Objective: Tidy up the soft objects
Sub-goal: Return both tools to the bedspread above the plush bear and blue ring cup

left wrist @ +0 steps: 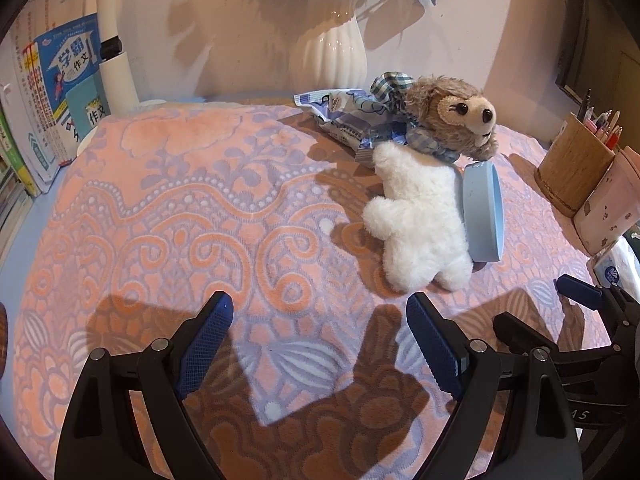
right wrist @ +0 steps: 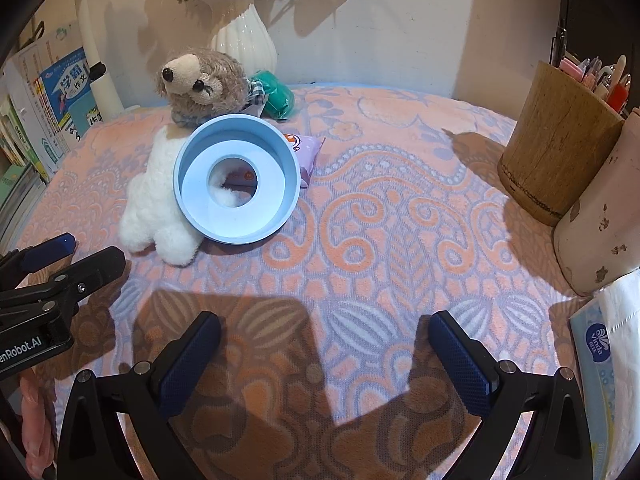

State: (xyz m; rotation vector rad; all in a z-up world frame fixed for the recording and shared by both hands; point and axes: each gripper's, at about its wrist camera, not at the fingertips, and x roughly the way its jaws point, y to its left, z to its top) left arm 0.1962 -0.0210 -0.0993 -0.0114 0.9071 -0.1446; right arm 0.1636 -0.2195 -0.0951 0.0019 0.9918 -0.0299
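Observation:
A plush dog [left wrist: 420, 208] [right wrist: 160, 184] with a white body, brown head and checked scarf lies on the patterned orange blanket [left wrist: 200, 220] [right wrist: 400, 220]. A light blue ring-shaped bowl [left wrist: 482, 212] [right wrist: 236, 180] leans on edge against its body. A blue-white soft packet [left wrist: 348, 116] lies behind the dog's head. A purple packet [right wrist: 310, 152] and a green soft item [right wrist: 276, 96] sit behind the bowl. My left gripper [left wrist: 320, 320] [right wrist: 68, 252] hovers open before the dog, nothing between its fingers. My right gripper [right wrist: 324, 332] [left wrist: 560, 304] stands wide open over bare blanket.
A white ribbed vase [left wrist: 332, 48] [right wrist: 244, 40] with flowers stands at the back wall. Books [left wrist: 52, 112] [right wrist: 52, 112] line the left edge beside a white lamp post [left wrist: 116, 52]. A wooden pen holder [left wrist: 576, 168] [right wrist: 556, 140], a pink container [right wrist: 600, 216] and a tissue pack [right wrist: 604, 364] crowd the right.

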